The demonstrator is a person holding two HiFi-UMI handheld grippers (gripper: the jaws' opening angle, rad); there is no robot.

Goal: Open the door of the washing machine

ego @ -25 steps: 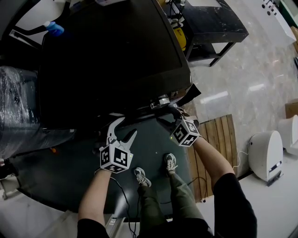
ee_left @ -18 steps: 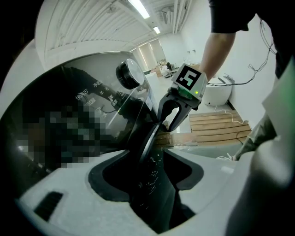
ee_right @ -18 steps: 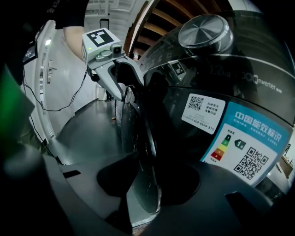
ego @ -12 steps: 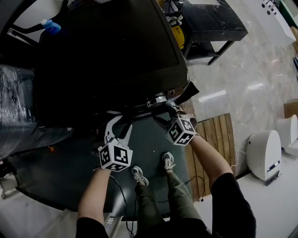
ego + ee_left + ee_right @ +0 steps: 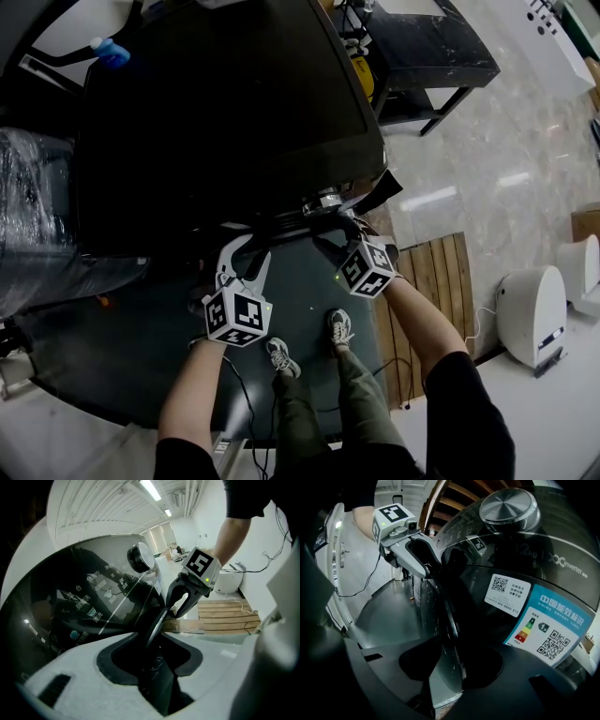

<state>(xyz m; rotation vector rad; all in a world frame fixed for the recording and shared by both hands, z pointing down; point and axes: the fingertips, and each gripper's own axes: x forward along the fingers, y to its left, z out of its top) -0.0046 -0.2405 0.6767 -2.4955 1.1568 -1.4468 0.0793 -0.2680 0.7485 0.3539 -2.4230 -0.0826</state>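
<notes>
The black top-loading washing machine fills the upper head view, and its door's front edge faces me. My left gripper is at that edge; its jaws have just been closing, and in the left gripper view the dark door edge runs between them, pinched by my left gripper. To its right, my right gripper holds the same edge. The right gripper view shows the edge clamped in my right gripper. A silver knob sits on the control panel above.
A black table stands at the back right, with a wooden pallet and a white device on the floor to the right. A plastic-wrapped bulk lies on the left. My feet are on a dark mat.
The left gripper's jaws, wide apart a second ago, have drawn together onto the door's edge. Both hands have stayed in place, and the right gripper keeps its grip.
</notes>
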